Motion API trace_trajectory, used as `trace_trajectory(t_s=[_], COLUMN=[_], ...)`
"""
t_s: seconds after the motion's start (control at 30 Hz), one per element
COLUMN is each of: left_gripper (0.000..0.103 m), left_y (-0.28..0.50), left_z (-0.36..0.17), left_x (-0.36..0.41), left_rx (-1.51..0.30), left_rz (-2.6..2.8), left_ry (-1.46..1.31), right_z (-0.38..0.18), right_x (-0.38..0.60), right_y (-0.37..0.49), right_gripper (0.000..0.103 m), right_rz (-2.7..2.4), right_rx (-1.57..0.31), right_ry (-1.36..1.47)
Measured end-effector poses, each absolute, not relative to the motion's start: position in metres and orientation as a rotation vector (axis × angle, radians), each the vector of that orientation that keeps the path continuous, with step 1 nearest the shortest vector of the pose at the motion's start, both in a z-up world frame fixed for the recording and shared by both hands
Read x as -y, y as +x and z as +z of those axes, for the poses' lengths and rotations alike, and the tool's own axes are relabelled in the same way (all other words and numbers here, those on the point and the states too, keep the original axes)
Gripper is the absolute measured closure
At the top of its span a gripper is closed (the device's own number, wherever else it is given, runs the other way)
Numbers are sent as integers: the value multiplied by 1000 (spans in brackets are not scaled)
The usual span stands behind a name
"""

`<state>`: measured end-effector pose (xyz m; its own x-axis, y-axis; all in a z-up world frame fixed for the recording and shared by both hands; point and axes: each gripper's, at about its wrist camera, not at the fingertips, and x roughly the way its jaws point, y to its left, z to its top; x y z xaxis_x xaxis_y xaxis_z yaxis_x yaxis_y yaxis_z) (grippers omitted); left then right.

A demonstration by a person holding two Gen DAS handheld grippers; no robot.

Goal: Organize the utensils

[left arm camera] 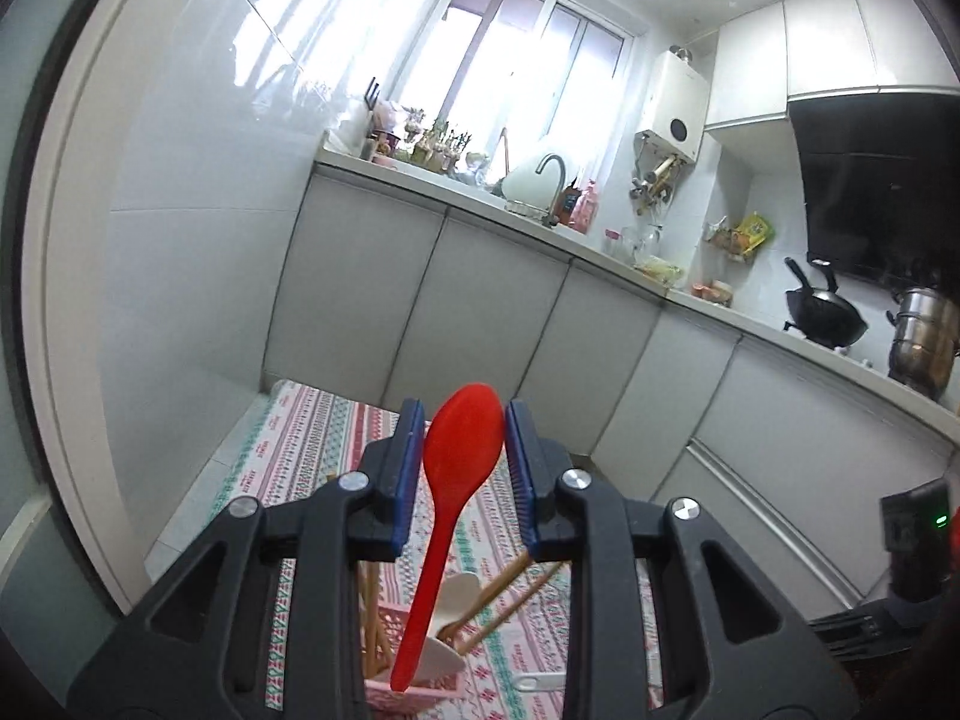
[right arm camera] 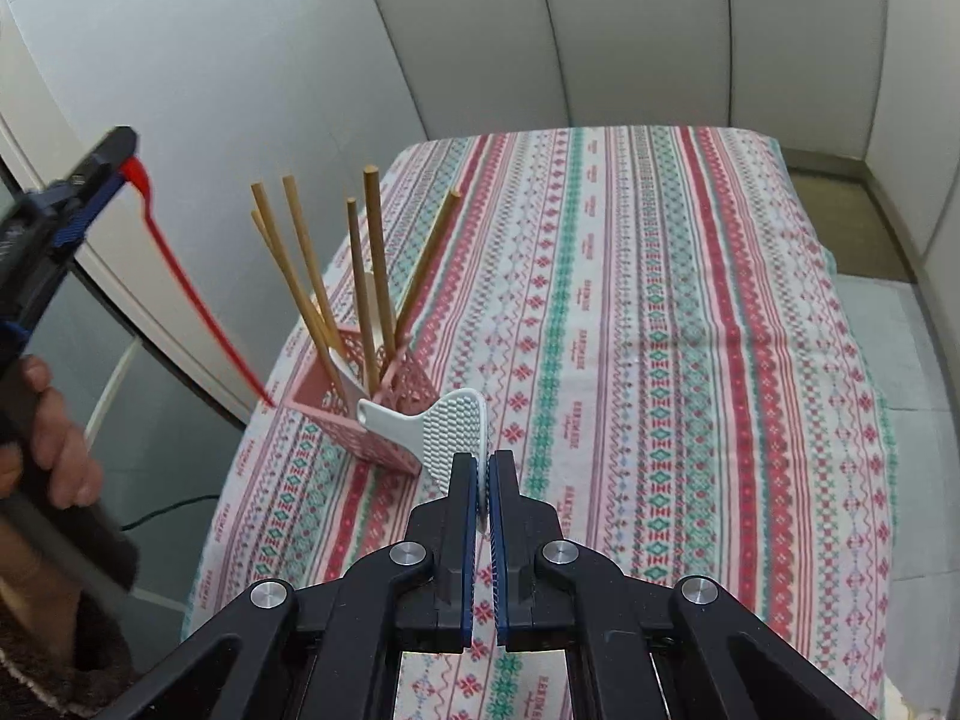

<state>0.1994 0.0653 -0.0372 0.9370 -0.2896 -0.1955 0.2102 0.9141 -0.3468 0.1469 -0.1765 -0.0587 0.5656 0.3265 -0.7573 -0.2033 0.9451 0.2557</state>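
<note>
With chopsticks (right arm camera: 312,276) standing in the pink basket (right arm camera: 384,420) at centre-left, I am gripping the red spoon (left arm camera: 462,450) by its bowl in the left gripper (left arm camera: 459,468) and pinching the white rice paddle (right arm camera: 444,432) in the right gripper (right arm camera: 483,492), both not yet dropped in.

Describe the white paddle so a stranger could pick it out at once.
Find the patterned tablecloth, then the pink basket near its left edge, full of wooden chopsticks. The white paddle hangs beside the basket, its blade clamped in the right gripper. It alone is white with a dimpled blade; the red spoon is in the left gripper.
</note>
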Motion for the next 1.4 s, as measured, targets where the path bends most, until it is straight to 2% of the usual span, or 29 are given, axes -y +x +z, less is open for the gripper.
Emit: trace_trajectory(t_s=[0.57,0.67,0.73,0.93,1.2,1.4], left_gripper=[74,65,51,36,34,34], left_y=[244,241,231,211,200,194], left_z=[-92,-88,-80,-67,-102,-120], left_x=[-64,-65,-69,-86,-104,-108], left_rx=[-448,-495,-499,-612,-957,-1037], left_rz=[-275,-301,-306,-233,-82,-67], left_ry=[-350,-366,-379,-391,-335,-281], right_z=[-64,-61,-57,-44,-30,-48], right_x=[171,167,163,140,81,43], right_y=[164,163,162,159,166,179], right_gripper=[100,100,100,100,100,100], right_rz=[325,327,330,336,335,310], right_rx=[-920,-911,-902,-864,-848,-904], right_ry=[156,146,135,50,-186,-344])
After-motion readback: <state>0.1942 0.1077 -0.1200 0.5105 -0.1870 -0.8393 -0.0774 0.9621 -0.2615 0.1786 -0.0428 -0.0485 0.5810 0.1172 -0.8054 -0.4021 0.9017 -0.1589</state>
